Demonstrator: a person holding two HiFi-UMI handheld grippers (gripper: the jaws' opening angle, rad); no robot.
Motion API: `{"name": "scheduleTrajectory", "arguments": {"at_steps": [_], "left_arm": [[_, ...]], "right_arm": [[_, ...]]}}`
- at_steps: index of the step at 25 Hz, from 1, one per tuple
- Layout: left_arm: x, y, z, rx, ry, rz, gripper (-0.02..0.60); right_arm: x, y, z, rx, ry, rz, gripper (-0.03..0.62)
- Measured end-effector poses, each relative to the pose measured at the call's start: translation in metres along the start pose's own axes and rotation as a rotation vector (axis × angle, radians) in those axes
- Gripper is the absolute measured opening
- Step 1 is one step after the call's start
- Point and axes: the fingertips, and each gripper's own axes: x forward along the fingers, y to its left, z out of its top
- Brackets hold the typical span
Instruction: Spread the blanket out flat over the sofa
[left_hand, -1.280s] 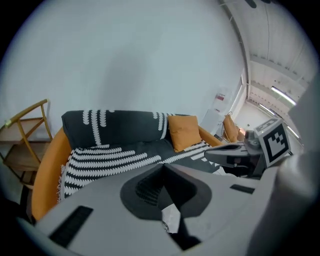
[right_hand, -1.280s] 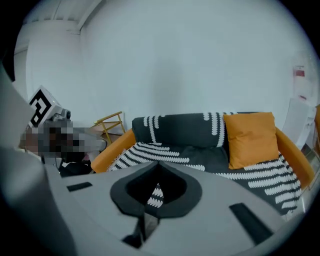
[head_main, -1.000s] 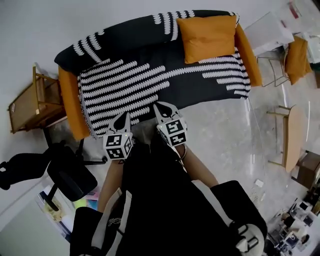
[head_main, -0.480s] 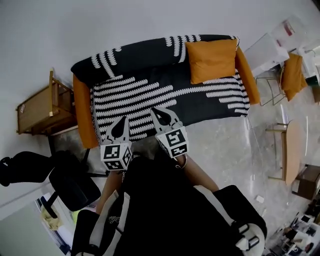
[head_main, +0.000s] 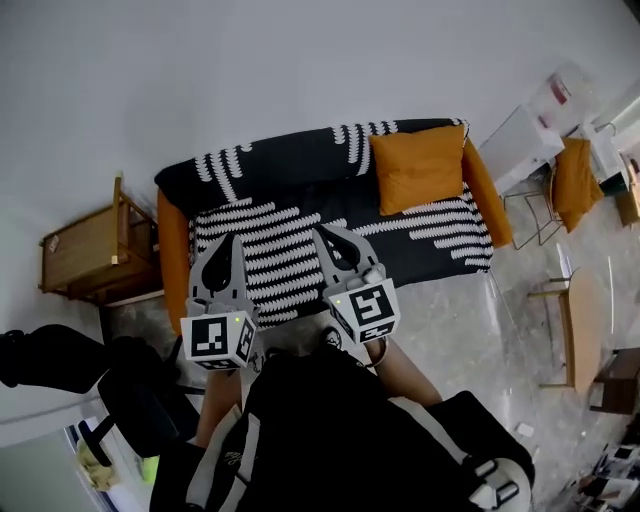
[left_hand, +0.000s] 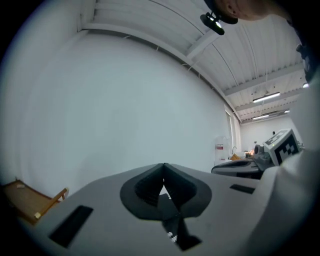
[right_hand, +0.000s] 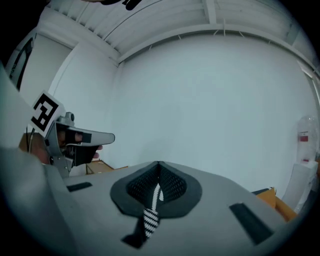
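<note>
blanket (head_main: 300, 250), black with rows of white dashes, lies over the seat and backrest of the orange sofa (head_main: 172, 250), reaching from the arm at the left end to the arm at the right end, both arms left bare; along the front edge of the seat it rises toward the two claws held up before the person. the left gripper (head_main: 228, 240) is clenched, and in the left gripper view its jaws meet at the tip (left_hand: 163, 167) with a dark fold of the blanket (left_hand: 167, 205) pinched between the pads and trailing back toward the camera. the right gripper (head_main: 322, 233) is clenched too, its jaws together (right_hand: 158, 164) in the right gripper view, grasping a narrow strip of the striped cloth (right_hand: 150, 220) that hangs out behind the pads. both claws sit side by side over the left half of the seat's front edge, near each other but apart. an orange cushion (head_main: 418, 168) leans against the backrest near the sofa's right end, on top of the blanket. a wooden side table (head_main: 85, 255) stands just beside the left arm, a black office chair (head_main: 130, 390) nearer the person on that side, and a second orange cushion (head_main: 575, 180) sits well off past the right arm
</note>
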Motion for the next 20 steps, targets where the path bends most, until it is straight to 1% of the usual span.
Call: {"name": "scheduleTrajectory", "arguments": {"at_steps": [4,9,14,20], "left_arm": [[-0.014,-0.004,0.021,0.017,-0.041,0.022,0.021],[-0.026,-0.011,0.035,-0.012,-0.090,0.036,0.021],[-0.036,-0.016,0.044,0.013,-0.110,0.042,0.021],[-0.045,-0.019,0.046,0.001,-0.110,0.032,0.021]], "right_arm": [[-0.014,-0.013,0.036,-0.022,-0.061,-0.031,0.009],[-0.032,-0.017,0.071,-0.089,-0.120,-0.048,0.009],[-0.040,-0.008,0.082,-0.114,-0.142,-0.046,0.009],[-0.044,0.000,0.082,-0.110,-0.138,-0.030,0.009]]}}
